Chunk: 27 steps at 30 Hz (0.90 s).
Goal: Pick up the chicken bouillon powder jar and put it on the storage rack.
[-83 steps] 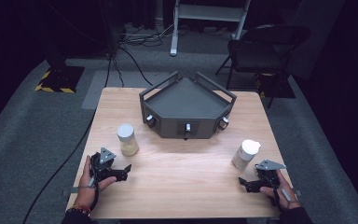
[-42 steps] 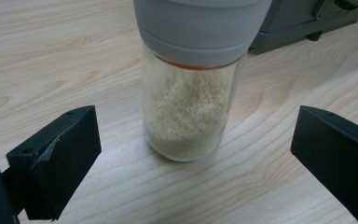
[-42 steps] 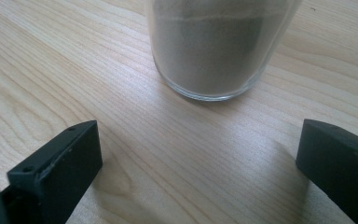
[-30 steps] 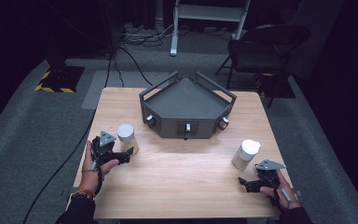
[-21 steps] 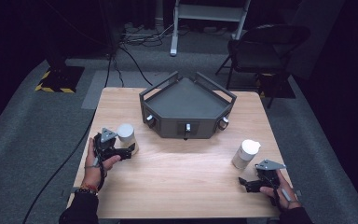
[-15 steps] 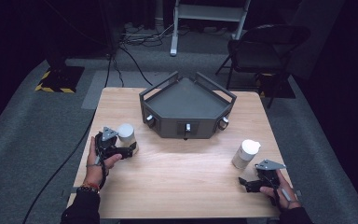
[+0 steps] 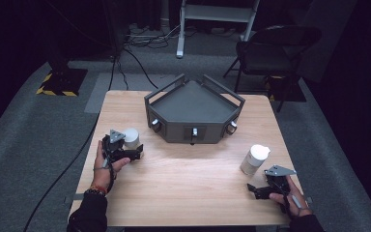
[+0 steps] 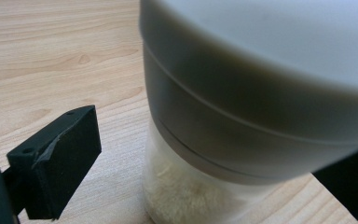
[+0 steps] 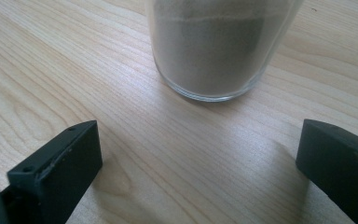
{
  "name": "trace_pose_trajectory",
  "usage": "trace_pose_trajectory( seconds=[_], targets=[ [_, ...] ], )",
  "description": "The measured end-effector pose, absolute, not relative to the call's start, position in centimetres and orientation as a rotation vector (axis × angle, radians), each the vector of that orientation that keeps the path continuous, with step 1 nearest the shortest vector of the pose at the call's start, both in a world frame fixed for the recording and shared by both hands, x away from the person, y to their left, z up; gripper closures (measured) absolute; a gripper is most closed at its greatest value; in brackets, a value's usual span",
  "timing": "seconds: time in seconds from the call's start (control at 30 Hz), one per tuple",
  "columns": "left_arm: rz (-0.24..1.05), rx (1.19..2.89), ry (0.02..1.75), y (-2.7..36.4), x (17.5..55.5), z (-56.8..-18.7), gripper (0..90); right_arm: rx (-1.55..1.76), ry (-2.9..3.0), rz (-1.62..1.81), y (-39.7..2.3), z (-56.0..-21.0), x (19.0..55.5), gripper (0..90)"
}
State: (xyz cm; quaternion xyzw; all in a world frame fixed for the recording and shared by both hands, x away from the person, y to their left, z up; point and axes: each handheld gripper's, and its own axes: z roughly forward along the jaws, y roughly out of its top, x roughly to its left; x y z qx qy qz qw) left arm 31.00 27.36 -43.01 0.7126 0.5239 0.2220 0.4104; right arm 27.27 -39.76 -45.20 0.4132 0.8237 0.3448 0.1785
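The left jar stands upright, lid up, between the spread jaws of the left gripper, one jaw visibly clear of the glass. The right gripper rests open, its upright jar just ahead of it.

Dark angular tray at the wooden table's far side, folding chair beyond, cables on grey floor

Dark room, grey carpet floor, light wooden square table, black folding chair, white metal stand, black floor cables
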Motion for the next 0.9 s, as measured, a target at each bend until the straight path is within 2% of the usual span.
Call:
trace_pose_trajectory(
  seconds=[0.2,0.27,0.4,0.9],
  targets=[
    [0.587,1.76,1.308,27.34,30.5,-43.37,15.5,1.166,2.332,0.977,-39.79,-45.2,27.31,0.0],
    [0.577,1.771,1.279,27.59,30.48,-43.35,22.9,1.166,2.332,0.977,-39.79,-45.2,27.31,0.0],
    [0.609,1.801,1.238,27.12,30.16,-43.05,31.8,1.166,2.332,0.977,-39.8,-45.2,27.32,0.0],
    [0.612,1.799,1.236,27.15,30.1,-43.04,32.5,1.163,2.334,0.978,-39.83,-45.2,27.35,0.0]
  ],
)
